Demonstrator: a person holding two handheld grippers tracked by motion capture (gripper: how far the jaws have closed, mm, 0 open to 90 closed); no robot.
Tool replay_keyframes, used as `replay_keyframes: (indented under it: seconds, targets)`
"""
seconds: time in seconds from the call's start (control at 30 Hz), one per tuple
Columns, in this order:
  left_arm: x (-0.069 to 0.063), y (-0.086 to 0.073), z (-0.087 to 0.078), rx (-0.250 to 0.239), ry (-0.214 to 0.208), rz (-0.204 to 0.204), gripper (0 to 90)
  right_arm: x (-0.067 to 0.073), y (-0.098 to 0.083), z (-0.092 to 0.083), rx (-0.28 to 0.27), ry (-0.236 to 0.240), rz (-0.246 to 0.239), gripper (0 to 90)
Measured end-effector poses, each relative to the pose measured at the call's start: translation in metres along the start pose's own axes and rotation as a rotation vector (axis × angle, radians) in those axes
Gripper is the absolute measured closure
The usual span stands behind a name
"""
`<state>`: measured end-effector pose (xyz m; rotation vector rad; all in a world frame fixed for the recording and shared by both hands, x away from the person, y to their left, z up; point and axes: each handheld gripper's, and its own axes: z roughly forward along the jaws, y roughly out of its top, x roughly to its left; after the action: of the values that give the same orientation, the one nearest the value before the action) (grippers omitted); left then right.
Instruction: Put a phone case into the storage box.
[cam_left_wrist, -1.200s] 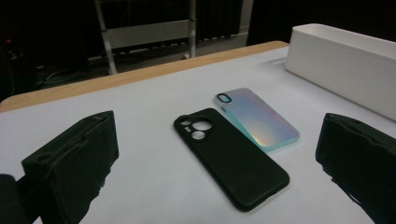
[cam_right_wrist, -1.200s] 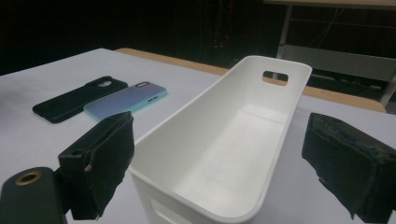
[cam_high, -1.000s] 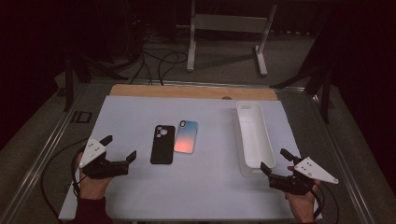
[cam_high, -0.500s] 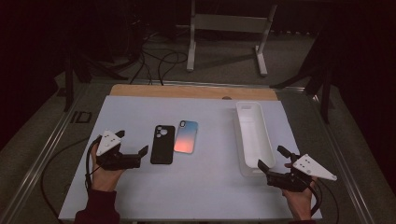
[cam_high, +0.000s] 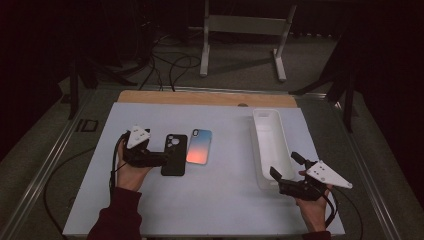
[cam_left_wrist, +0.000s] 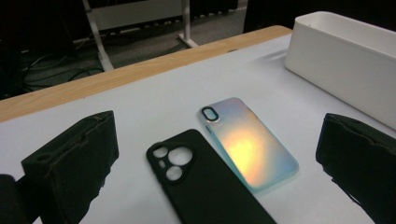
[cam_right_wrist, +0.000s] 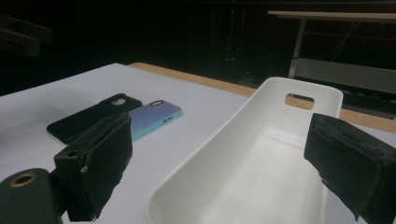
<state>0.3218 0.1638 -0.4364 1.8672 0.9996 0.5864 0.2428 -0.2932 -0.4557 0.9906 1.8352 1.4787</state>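
- Left gripper (cam_high: 164, 159): jaws apart, at the 9 o'clock edge of the black phone case (cam_high: 174, 154).
- Iridescent phone case (cam_high: 199, 146): just beside, at 3 o'clock.
- Right gripper (cam_high: 284, 169): jaws apart, at the white tray (cam_high: 265, 120)'s 6 o'clock end.

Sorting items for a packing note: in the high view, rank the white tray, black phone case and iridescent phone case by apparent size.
1. white tray, clearly the largest.
2. black phone case and iridescent phone case: the black looks slightly longer, but they are too close to rank.
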Motion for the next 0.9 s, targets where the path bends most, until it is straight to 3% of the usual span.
replay_keyframes:
  seconds: [0.13,0.3,0.47,0.9]
  targets:
    - [-0.007,0.007,0.019,0.038,-0.010,0.014,0.0,0.001,-0.001,0.002,0.003,-0.002,-0.004,7.6]
    - [-0.013,0.013,0.043,0.075,-0.016,0.003,0.0,0.001,-0.002,0.001,0.009,-0.007,-0.005,7.6]
    - [-0.017,0.017,0.059,0.109,-0.016,0.003,0.0,0.001,-0.002,-0.001,0.009,-0.014,-0.008,7.6]
    - [-0.025,0.018,0.109,0.263,-0.015,-0.022,0.0,0.002,-0.001,-0.002,0.013,-0.018,-0.013,7.6]
